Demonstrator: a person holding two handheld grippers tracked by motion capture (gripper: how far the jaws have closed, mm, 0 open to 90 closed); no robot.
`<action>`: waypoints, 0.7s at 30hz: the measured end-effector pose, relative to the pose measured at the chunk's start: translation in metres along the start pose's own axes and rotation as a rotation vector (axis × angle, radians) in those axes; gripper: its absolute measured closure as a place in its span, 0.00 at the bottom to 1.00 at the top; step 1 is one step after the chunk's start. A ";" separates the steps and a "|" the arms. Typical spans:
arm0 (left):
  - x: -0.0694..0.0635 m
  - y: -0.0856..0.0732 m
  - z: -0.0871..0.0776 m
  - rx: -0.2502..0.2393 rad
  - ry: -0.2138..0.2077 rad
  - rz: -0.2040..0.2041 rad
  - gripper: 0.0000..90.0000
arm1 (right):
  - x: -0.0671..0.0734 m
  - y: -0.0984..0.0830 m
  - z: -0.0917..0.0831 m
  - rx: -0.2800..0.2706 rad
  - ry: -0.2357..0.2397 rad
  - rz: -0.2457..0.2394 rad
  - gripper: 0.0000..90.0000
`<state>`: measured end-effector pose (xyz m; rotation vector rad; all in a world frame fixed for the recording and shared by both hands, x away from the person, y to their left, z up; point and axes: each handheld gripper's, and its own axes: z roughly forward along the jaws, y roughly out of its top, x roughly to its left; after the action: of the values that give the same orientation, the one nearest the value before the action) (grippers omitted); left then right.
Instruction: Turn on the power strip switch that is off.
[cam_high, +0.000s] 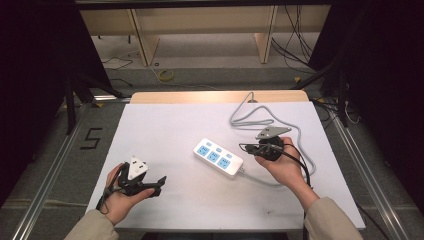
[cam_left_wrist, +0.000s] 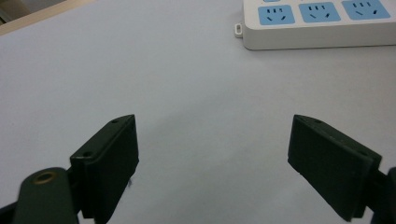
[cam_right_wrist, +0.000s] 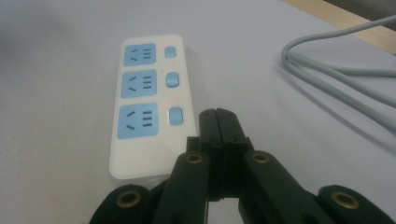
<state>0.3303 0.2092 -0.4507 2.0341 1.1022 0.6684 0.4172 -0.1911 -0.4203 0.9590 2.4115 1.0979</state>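
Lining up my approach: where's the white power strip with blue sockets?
In the high view, the white power strip lies mid-table, just left of the right gripper, its grey cable looping behind.

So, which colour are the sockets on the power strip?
Light blue, on a white strip; clearest in the right gripper view.

Bare table lies before the left gripper (cam_left_wrist: 212, 154); a power strip (cam_right_wrist: 150, 100) and cable (cam_right_wrist: 336, 77) flank the right gripper (cam_right_wrist: 219, 122).

white power strip (cam_high: 218, 157), grey cable (cam_high: 250, 120), table (cam_high: 165, 130)
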 end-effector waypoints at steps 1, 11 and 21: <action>0.000 0.000 0.000 0.001 -0.001 -0.001 0.18 | 0.000 0.002 0.002 0.001 0.001 -0.001 1.00; -0.002 0.001 0.000 0.002 -0.008 0.003 0.18 | 0.002 0.008 0.009 0.011 0.011 -0.011 1.00; -0.003 0.000 0.002 0.010 -0.015 0.003 0.18 | 0.006 0.019 0.017 0.017 0.019 -0.019 1.00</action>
<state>0.3306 0.2059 -0.4523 2.0466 1.0967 0.6493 0.4303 -0.1688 -0.4175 0.9330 2.4443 1.0866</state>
